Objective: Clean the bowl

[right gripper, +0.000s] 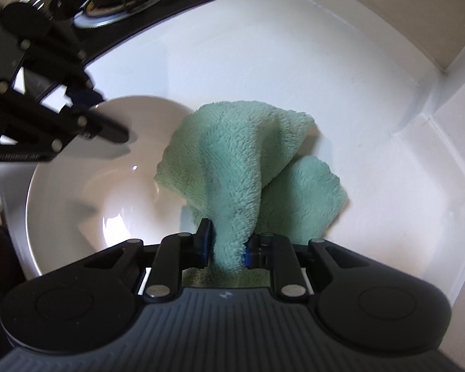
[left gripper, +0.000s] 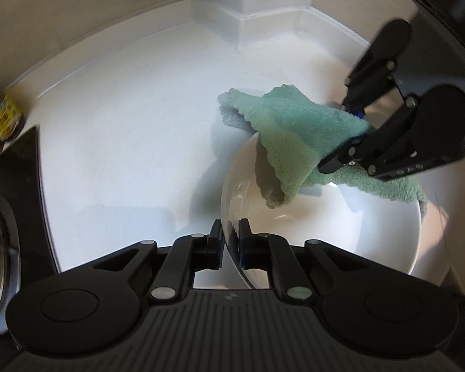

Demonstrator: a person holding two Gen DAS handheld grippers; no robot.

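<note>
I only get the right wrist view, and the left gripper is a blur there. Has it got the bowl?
Observer: Yes. The left gripper is shut on the bowl's near rim, one finger inside and one outside.
Operator: Anything of the cloth hidden under my right gripper?
Observer: A tail of the cloth hangs past the right gripper over the bowl's inside.
</note>
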